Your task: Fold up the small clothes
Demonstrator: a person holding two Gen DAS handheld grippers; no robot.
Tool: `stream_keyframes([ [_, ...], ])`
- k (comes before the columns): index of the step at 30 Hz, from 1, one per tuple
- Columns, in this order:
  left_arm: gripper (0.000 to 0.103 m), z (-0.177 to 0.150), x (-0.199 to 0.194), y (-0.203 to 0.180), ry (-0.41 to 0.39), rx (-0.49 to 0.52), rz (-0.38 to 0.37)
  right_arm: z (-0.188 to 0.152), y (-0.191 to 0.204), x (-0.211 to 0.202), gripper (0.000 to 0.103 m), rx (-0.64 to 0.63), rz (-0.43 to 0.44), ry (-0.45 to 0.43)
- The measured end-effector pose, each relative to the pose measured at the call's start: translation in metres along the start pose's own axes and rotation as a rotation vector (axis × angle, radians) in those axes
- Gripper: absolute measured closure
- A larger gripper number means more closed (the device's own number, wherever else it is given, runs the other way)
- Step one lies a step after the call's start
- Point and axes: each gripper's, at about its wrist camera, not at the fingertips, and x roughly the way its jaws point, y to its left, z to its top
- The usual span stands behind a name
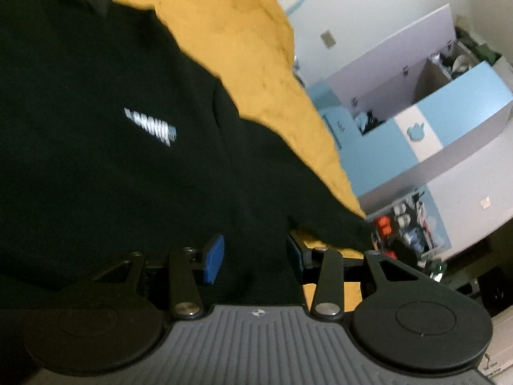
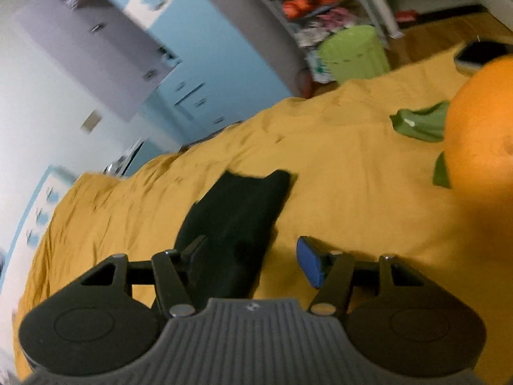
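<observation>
1. Lying flat on the mustard-yellow bedspread (image 1: 256, 48), the black garment (image 1: 112, 176) with a small white chest print (image 1: 150, 126) fills most of the left wrist view, one sleeve (image 1: 320, 211) reaching out to the right.
2. The left gripper (image 1: 255, 258) hangs over the near part of that garment with its jaws about half apart; the blue pads (image 1: 214, 260) clamp nothing, and dark cloth shows in the gap between them without being pinched.
3. In the right wrist view a narrower stretch of the black garment (image 2: 237, 218) runs away from the camera across the bedspread (image 2: 352, 176).
4. The right gripper (image 2: 253, 263) stands wide open; its left finger sits over the dark cloth, its blue-padded right finger (image 2: 309, 263) over bare yellow fabric, and nothing is held.
5. Farther off on the right lie a green cloth (image 2: 420, 125) and a large blurred orange shape (image 2: 481, 134).
6. Beyond the bed stand a blue-and-white wardrobe (image 2: 198, 48), a green bin (image 2: 352, 53) and cluttered shelves (image 1: 407, 224).
</observation>
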Motion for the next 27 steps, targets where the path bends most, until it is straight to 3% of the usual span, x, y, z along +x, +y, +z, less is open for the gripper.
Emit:
stream_keyframes([
  [4,0.055,-0.010,0.017,0.006,0.036,0.013,0.027,0.007,0.001,0.022,0.037,0.029,-0.008,-0.053],
  [5,0.054,-0.012,0.017,0.007,0.031,0.017,0.031,0.009,0.003,0.026,0.041,0.023,-0.006,-0.060],
  [6,0.051,-0.012,0.017,0.009,0.027,0.018,0.035,0.010,0.004,0.031,0.051,0.008,-0.008,-0.060],
  [7,0.051,-0.012,0.018,0.009,0.027,0.017,0.033,0.011,0.007,0.034,0.087,-0.017,-0.014,-0.053],
  [8,0.051,-0.013,0.017,0.009,0.031,0.016,0.035,0.010,0.009,0.036,0.098,-0.034,-0.017,-0.034],
  [13,0.051,-0.004,0.008,0.003,0.022,-0.007,0.010,0.013,0.016,0.026,0.098,-0.055,-0.007,-0.046],
  [17,0.051,0.003,-0.022,-0.004,-0.025,0.039,0.031,0.015,0.044,-0.007,0.098,-0.116,0.084,-0.040],
  [22,0.051,0.004,-0.079,0.012,-0.102,-0.007,0.066,0.001,0.111,-0.068,0.099,-0.216,0.287,-0.006],
  [27,0.051,-0.003,-0.143,0.034,-0.223,-0.039,0.072,-0.069,0.199,-0.148,0.100,-0.335,0.568,0.114],
])
